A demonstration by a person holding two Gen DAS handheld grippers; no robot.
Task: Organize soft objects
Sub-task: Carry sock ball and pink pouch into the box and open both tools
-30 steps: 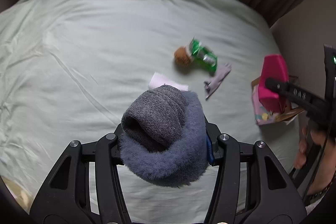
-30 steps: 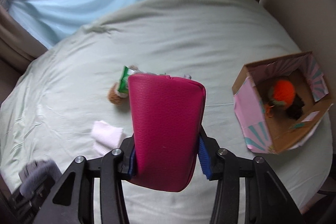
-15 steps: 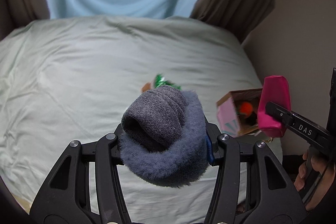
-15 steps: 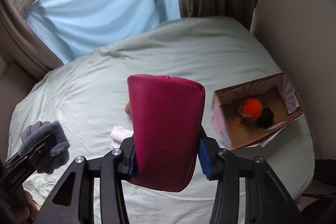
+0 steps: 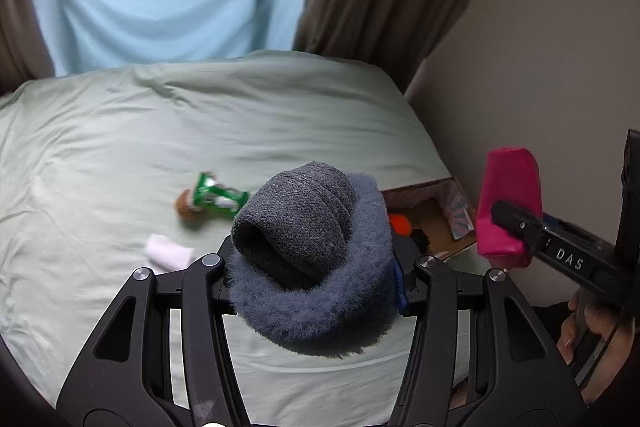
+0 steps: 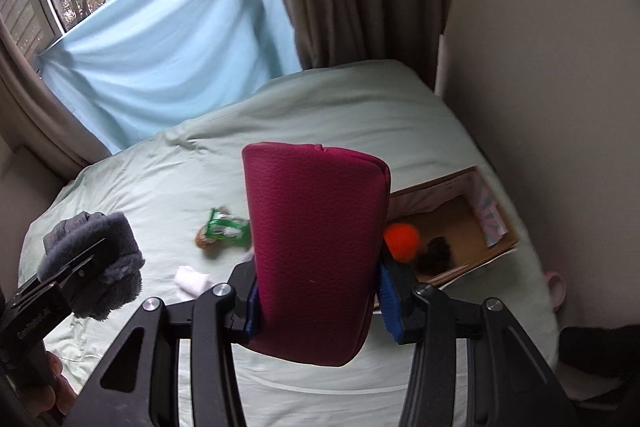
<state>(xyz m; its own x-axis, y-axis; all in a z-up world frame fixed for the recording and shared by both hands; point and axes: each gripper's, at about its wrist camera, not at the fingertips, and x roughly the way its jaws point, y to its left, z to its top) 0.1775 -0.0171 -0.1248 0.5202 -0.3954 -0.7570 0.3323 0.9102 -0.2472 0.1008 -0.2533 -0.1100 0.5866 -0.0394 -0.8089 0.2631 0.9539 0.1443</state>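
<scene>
From the left wrist view, the left claw (image 5: 316, 267) is clenching a grey fuzzy sock bundle (image 5: 308, 259), which is bulging up and forward out of the jaws and hiding much of what lies ahead. That bulk is the likely trouble: the bundle is blocking part of the cardboard box (image 5: 440, 223) behind it, so a drop aimed from here could be catching the near wall and rolling onto the bed (image 5: 120, 147) instead. The right claw (image 5: 504, 227), grasping the pink pouch (image 5: 508, 203), is hanging just beside the box, and both claws heading for one opening at once are risking a bump. A green wrapper (image 5: 216, 193), a brown ball (image 5: 185, 205) and a pink cloth (image 5: 168, 255) are lying loose on the bed, apart from either claw.

From the right wrist view, the right claw (image 6: 318, 291) is gripping the pouch (image 6: 316, 251) between its blue pads (image 6: 390, 297); the pouch is standing tall above them (top-heavy, I judge), so it may be tipping or slipping during a swing. The box (image 6: 472, 223), holding an orange pom-pom (image 6: 402, 241) and a dark fluffy thing (image 6: 436, 255), is sitting ahead and to the right, partly behind the pouch. The left claw (image 6: 86, 259) is hovering well to the left with its bundle (image 6: 100, 259).
</scene>
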